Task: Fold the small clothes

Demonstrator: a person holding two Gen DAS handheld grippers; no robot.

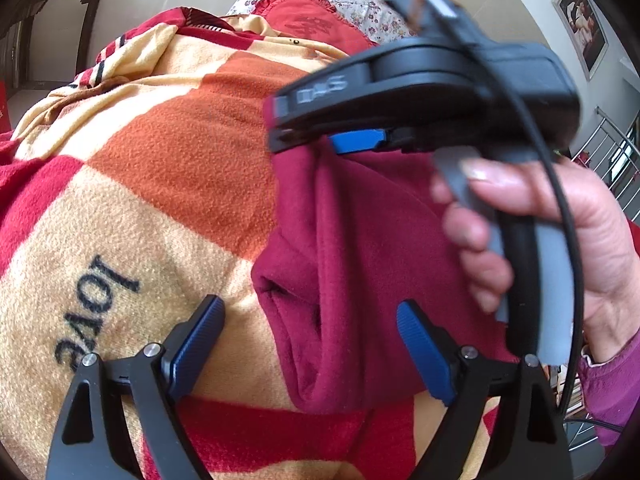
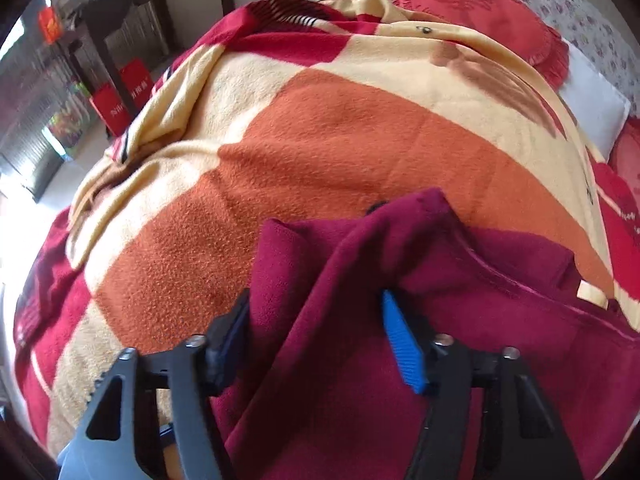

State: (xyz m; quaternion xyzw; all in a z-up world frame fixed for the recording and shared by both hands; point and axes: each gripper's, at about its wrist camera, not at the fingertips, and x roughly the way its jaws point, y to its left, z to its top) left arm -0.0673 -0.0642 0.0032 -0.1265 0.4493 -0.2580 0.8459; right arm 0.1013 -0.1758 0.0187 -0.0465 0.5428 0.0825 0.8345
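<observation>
Bed, covered by a fleece blanket (image 1: 168, 160) in orange, cream and red blocks, filling both views. Far left in the right wrist view, a dark wooden table (image 2: 132, 12) is standing against the wall, with red paper bags (image 2: 120, 96) sitting on the floor by its leg.

Left wrist view, working left to right: the word "love" (image 1: 94, 312) is showing in black on a cream block of the blanket. The left tongs (image 1: 310, 350) are hanging spread wide, blue pads well apart, gripping nothing; the lower fold of the maroon garment (image 1: 352, 240) is lying between them. The garment is draping down from above onto the blanket. The right tongs (image 1: 288, 136) are crossing in from the right, nipping the garment's top edge; how tightly the jaws are meeting, I cannot tell, the tips being blurred. The right hand (image 1: 560, 236) is wrapping the grey handle, blocking the view of the room's right side. Beyond, a red frilled cushion (image 1: 308, 16) is resting on floral bedding (image 1: 360, 4), and a framed picture (image 1: 580, 20) is hanging on the wall.

Right wrist view: the garment is bunching over and between the tongs' fingers, hiding the tips, with the rest spreading rightward across the blanket.
</observation>
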